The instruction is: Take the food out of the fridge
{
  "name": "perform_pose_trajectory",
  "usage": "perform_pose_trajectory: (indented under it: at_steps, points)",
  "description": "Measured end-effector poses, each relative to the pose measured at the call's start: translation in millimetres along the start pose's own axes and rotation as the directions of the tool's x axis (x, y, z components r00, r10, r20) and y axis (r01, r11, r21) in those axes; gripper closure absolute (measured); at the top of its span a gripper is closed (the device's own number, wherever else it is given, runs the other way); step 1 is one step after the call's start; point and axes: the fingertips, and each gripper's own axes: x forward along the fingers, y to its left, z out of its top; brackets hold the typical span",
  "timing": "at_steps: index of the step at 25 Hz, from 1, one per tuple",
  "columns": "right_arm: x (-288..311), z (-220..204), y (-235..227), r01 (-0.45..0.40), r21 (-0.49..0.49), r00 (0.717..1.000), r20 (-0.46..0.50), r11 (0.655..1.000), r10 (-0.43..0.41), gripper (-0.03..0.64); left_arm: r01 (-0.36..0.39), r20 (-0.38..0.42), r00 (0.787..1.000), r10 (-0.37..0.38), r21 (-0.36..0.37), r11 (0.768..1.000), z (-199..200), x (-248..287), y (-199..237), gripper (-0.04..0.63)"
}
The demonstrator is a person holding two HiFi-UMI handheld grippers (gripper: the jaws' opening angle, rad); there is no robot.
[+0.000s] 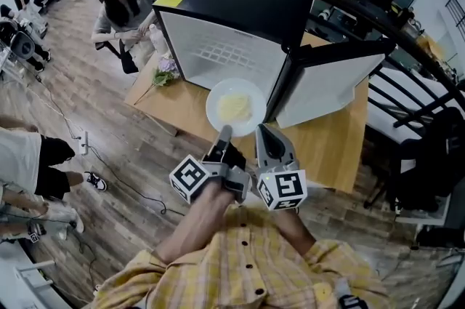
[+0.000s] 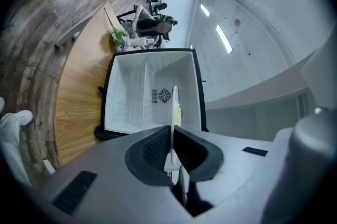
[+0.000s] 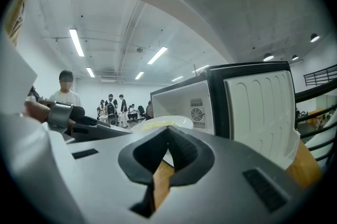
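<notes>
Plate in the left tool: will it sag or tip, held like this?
Probably stiff: the plate shows no bend though the left tool pinches only its near rim. That off-centre hold could let it pivot. The yellow food may slide if tilted.

One fridge (image 1: 240, 9), one plate (image 1: 216, 108) of food (image 1: 235, 107), one table (image 1: 330, 155).

The left tool (image 2: 172, 136) has its jaws pressed onto the rim of a white plate (image 2: 174, 107), seen edge-on. A pale yellow lump on the plate, probably food (image 2: 179, 115), shows beside it. Beyond stands an open fridge (image 2: 137, 91), white inside, with a fan (image 2: 165, 95) at the back, on a wooden surface (image 2: 79, 86) near flowers (image 2: 118, 38).
</notes>
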Motion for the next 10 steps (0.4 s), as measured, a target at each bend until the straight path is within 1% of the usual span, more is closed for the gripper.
perform_pose_trajectory:
  at_steps: [10]
  points:
    - [-1.3, -0.2, 4.9, 0.001, -0.011, 1.0, 0.001, 1.0, -0.001, 0.611, 0.016, -0.003, 1.0, -0.016, 0.003, 1.0, 1.6, -4.2, -2.8, 0.574]
